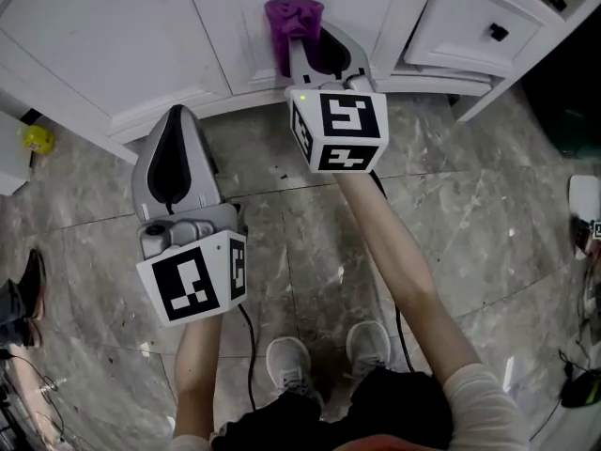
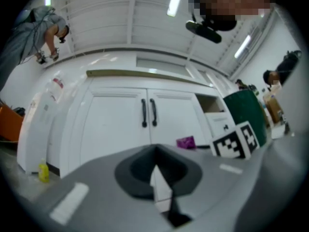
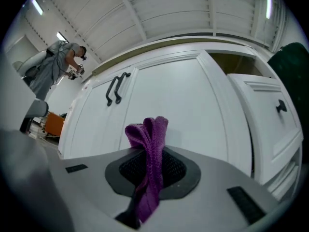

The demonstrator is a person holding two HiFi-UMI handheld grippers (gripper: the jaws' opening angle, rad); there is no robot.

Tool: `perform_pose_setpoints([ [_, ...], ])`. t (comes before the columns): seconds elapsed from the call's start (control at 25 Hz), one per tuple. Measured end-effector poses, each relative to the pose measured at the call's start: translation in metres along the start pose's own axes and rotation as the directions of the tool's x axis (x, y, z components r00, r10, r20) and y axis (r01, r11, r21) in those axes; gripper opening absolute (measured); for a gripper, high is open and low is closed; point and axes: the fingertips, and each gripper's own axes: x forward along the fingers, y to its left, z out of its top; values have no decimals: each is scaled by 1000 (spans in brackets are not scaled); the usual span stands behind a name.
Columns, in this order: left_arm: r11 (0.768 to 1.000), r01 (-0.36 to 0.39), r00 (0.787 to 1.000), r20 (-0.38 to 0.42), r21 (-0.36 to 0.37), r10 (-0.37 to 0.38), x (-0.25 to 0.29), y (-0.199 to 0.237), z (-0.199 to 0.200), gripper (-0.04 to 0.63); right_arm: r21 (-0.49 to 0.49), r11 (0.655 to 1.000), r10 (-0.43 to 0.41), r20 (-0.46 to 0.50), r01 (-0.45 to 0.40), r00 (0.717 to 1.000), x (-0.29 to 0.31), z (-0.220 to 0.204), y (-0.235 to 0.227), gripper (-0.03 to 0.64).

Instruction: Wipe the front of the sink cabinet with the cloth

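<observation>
A: Right, what is seen in the head view only?

B: Both grippers are seen together over the grey marble floor. The right gripper is reached forward to the foot of the white sink cabinet. The left gripper is held back, well apart from the cabinet. A pair of grey shoes is seen at the bottom.

A: And in the gripper views?

B: Jaw states. In the right gripper view, the right gripper is clamped on the purple knitted cloth. The cloth is pinched mid-length between the pads, with a folded bunch standing up past the tips. In the left gripper view, the left gripper is drawn nearly together, only a thin slit is left, and nothing is held.

A: Cloth versus cabinet?

B: The purple bunch is seen low against the right-hand door, right of the paired black handles. Contact cannot be confirmed from any view.

A: Anything extra?

B: From the left gripper view the cloth is seen side-on beside the right gripper's marker cube. A small yellow bottle is noted on the floor at the cabinet's left. A white drawer with a black knob is seen standing out to the right.
</observation>
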Motion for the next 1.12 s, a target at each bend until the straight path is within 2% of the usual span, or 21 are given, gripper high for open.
perform_pose_setpoints([
  [0.16, 999, 18, 1000, -24, 28, -17, 5, -8, -14, 5, 14, 995, -95, -2, 95, 995, -13, 1, -45, 52],
  [0.4, 999, 8, 1000, -12, 37, -7, 13, -8, -12, 5, 16, 974, -228, -17, 228, 974, -35, -1, -107, 52],
  [0.6, 1000, 11, 1000, -14, 25, -10, 17, -17, -16, 5, -63, 968, -245, -21, 244, 969, -43, 0, -118, 52],
  [0.84, 1000, 19, 1000, -18, 20, -19, 20, -25, -18, 5, -50, 946, -322, -17, 321, 947, -56, 3, -144, 52],
  [1.12, 1000, -2, 1000, -18, 17, 2, 19, -17, -17, 5, -65, 941, -333, -14, 331, 943, -58, 3, -147, 51],
])
